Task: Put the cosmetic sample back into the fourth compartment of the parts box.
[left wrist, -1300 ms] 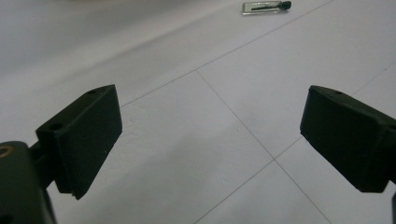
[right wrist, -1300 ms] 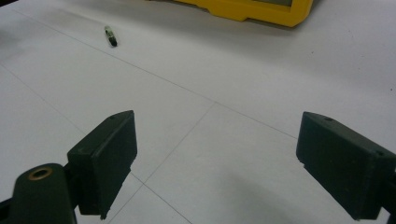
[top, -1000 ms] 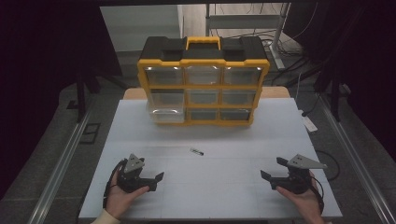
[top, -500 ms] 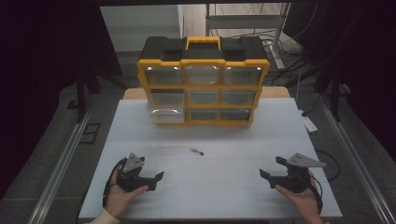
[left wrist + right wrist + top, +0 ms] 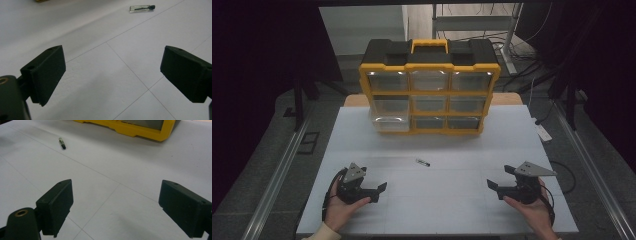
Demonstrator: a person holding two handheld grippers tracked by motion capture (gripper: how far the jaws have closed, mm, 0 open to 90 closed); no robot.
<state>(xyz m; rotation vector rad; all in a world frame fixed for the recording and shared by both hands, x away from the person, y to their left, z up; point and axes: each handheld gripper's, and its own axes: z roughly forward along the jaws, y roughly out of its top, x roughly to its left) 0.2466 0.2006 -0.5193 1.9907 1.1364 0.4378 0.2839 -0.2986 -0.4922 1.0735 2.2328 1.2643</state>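
A yellow and black organizer case (image 5: pixel 429 87) with clear drawers stands upright at the back of the white table (image 5: pixel 437 200). A small clear tube with a black end (image 5: pixel 423 162) lies alone near the table's middle; it also lies far ahead in the left gripper view (image 5: pixel 142 8) and in the right gripper view (image 5: pixel 62 143). My left gripper (image 5: pixel 378 192) rests at the front left in a hand, open, nothing between its fingers (image 5: pixel 45 75). My right gripper (image 5: pixel 495 190) rests at the front right, open and empty as well, fingers (image 5: pixel 56 205) wide apart.
The case's yellow base edge (image 5: pixel 140 131) shows at the top of the right gripper view. Metal rails (image 5: pixel 277 180) run along both sides of the table. Cables and a shelf frame (image 5: pixel 512 35) lie behind the table.
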